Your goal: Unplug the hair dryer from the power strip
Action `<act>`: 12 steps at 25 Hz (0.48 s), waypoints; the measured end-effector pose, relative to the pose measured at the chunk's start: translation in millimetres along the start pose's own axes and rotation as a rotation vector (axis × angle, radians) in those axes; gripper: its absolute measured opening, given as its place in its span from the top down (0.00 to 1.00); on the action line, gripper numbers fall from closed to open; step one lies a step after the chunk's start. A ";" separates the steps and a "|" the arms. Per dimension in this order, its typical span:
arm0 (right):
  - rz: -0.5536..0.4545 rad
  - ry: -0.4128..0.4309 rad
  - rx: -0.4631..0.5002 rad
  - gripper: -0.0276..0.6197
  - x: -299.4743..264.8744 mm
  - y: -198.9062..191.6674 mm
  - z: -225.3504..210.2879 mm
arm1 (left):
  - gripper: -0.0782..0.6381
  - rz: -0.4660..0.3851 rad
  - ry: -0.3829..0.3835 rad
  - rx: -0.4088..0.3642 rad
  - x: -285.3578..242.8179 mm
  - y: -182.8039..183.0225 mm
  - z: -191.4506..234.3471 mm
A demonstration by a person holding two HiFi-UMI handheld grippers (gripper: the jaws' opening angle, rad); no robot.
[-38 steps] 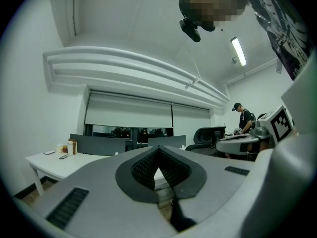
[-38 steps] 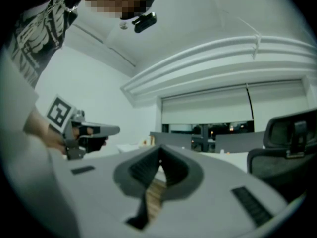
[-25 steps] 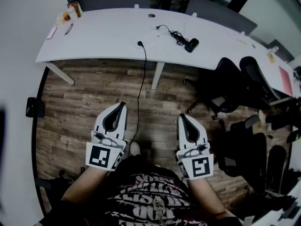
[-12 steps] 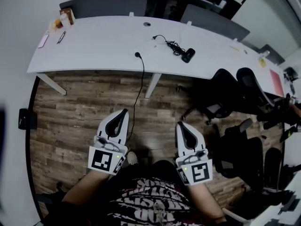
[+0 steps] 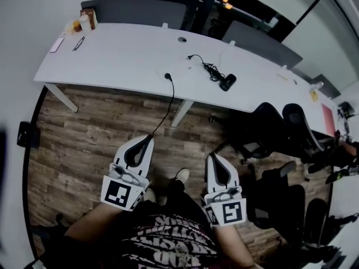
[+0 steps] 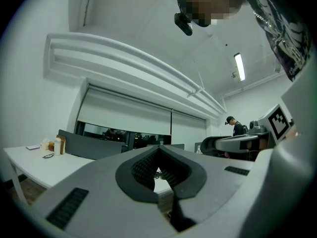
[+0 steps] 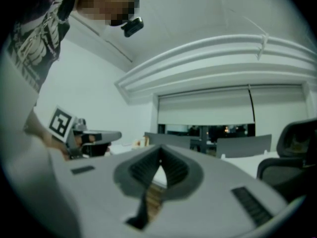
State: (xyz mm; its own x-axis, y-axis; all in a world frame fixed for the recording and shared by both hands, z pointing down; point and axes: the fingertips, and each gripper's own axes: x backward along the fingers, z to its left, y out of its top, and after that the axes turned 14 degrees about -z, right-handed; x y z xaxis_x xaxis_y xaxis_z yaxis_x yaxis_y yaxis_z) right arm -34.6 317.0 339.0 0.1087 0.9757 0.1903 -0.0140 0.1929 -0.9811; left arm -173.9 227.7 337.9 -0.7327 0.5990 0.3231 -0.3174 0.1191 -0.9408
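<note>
Both claws are held out in front of the person over the wooden floor [image 5: 84, 144], well short of the tabletop [image 5: 123, 55]. The left claw [image 5: 148, 140] is clenched, tips meeting with nothing between them; the left gripper view shows the ribbed pads closing to a point. The right claw [image 5: 211, 157] is the same deal, clenched and empty. They sit side by side, apart, both aimed toward the tabletop's near edge.

The hair dryer [image 5: 228, 83] looks to be the small black thing lying right of the tabletop's middle, close to the near edge. Its cord [image 5: 208, 67] is bunched in a loose tangle just beside it, toward the middle. Another black cable [image 5: 170, 102] has its end resting by the near edge, about mid-length. It hangs over that edge down toward the floor, running close to the left claw's tip. A pale patch [image 5: 182, 67] between that cable's end and the tangle could be the power strip, but it's white on white, so I can't tell.

The tabletop's left end has a bottle [image 5: 85, 22] by the far corner, a pair of glasses [image 5: 78, 42] and a flat pale card [image 5: 56, 44]. 2 dark office chairs [image 5: 269, 125] sit at the right, off the near edge. A shoe [image 5: 181, 176] shows between the claws.
</note>
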 end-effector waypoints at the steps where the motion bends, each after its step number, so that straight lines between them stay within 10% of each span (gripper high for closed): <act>1: -0.005 0.007 0.002 0.91 -4.6 -1.2 -2.8 | 0.85 0.009 0.010 0.004 -3.1 -2.3 1.4; 12: 0.006 0.074 -0.020 0.91 -51.2 -18.9 -43.4 | 0.85 0.024 0.051 -0.048 -52.0 -21.5 13.9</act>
State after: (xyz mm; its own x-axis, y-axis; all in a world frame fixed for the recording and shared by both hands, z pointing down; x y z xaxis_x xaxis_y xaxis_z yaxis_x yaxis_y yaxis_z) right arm 3.2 258.9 346.3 0.1818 0.9662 0.1825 0.0052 0.1847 -0.9828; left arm -137.3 183.0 342.8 -0.7077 0.6413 0.2963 -0.2704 0.1416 -0.9523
